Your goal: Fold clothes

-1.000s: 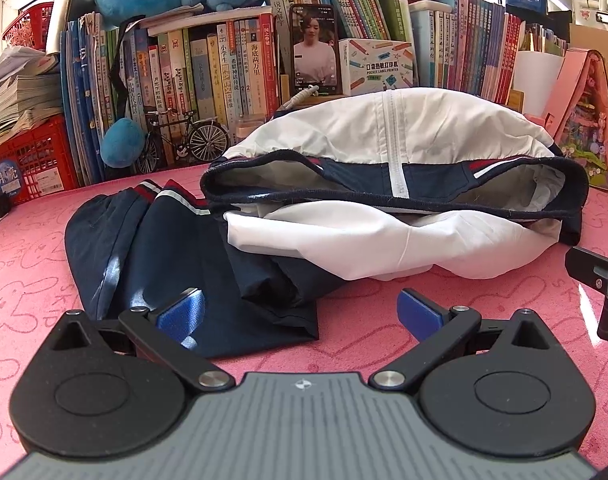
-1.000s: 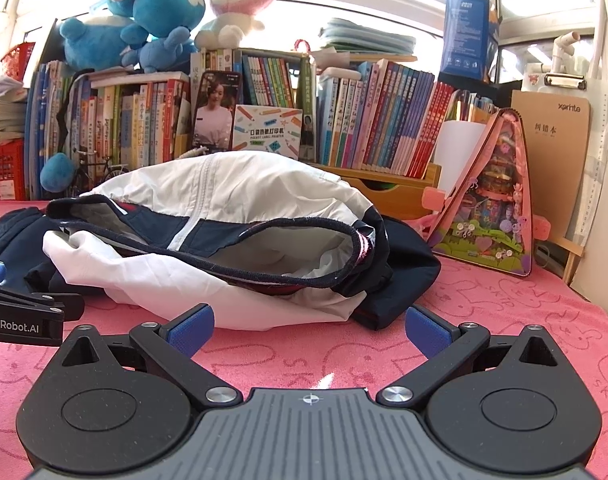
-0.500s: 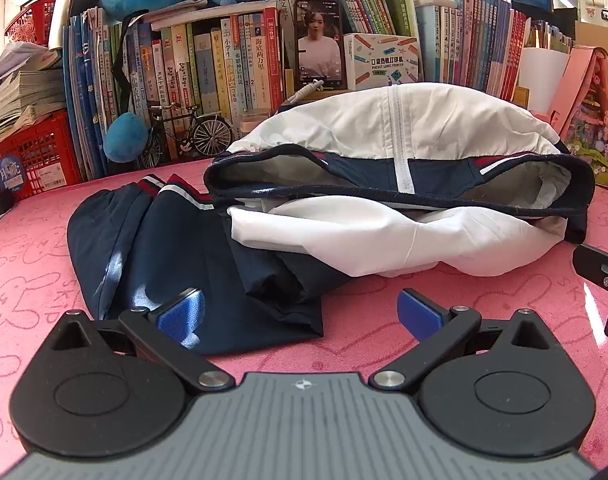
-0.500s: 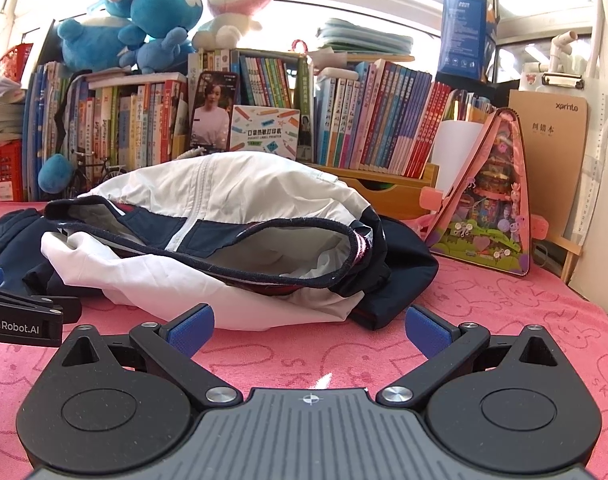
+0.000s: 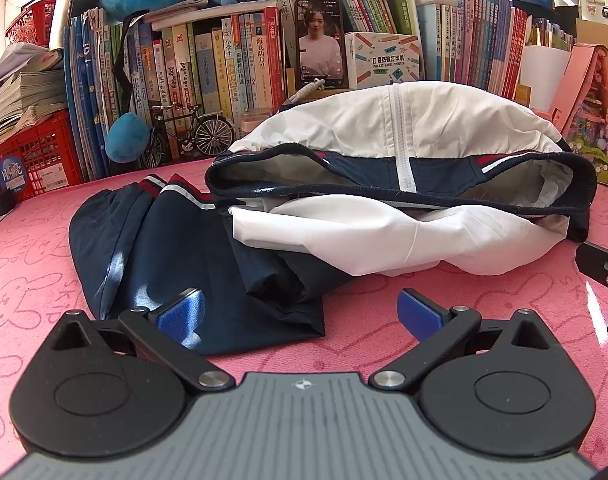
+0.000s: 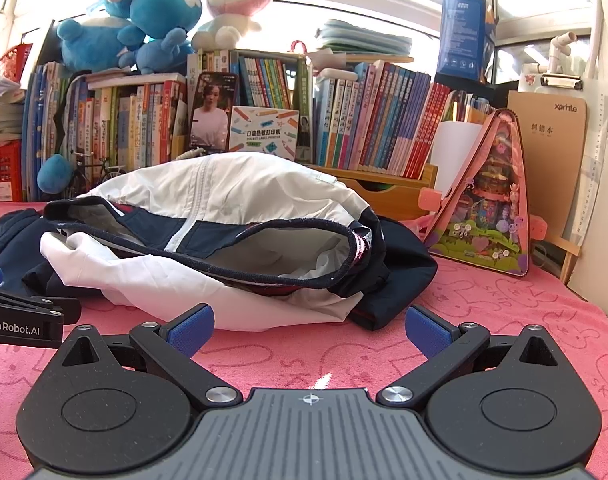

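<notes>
Lying crumpled mid-table [image 5: 32, 264], well short of the bookshelf: a white-and-navy jacket [image 5: 384, 184], sleeve [image 5: 152, 248] sprawled leftward, hem gaping. Left tongs [image 5: 300, 314] spread wide, empty, low over the sleeve edge; right tongs [image 6: 310, 330] equally wide, empty, just before the hem. Easy to pinch only one slick layer, or two together, and drag the whole heap askew instead of flattening it.

A crumpled white and navy jacket [image 6: 224, 216] is seen lying on the pink-covered desk [image 6: 504, 320], with the right gripper [image 6: 310, 330] held wide open just before it, empty.
</notes>
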A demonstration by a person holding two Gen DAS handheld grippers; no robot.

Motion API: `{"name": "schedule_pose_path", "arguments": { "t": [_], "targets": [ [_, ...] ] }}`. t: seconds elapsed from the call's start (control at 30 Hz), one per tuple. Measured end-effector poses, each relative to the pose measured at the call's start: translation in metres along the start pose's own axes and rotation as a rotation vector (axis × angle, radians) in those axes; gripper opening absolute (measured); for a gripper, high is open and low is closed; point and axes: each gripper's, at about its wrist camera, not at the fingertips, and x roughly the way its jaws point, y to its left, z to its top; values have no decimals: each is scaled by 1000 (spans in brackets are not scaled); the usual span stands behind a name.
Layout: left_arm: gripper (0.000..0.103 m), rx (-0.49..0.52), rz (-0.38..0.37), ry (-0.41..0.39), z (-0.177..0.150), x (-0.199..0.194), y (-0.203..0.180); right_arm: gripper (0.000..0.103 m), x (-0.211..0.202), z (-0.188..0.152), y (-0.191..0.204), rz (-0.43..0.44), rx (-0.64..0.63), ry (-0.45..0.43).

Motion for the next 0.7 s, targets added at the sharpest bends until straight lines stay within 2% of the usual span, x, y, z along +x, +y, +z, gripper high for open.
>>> {"name": "schedule_pose_path", "arguments": {
  "t": [0.53, 0.6, 0.7],
  "targets": [
    [103, 0, 9, -1, -1, -1, 0, 103, 0, -1, -1, -5, 4, -7],
    [103, -19, 16, -30, -2, -6, 5, 103, 1, -1, -1, -4, 8, -7],
    [103, -35, -21, -117, -1, -19, 20, 103, 2, -1, -6, 16, 32, -5]
  ]
}}
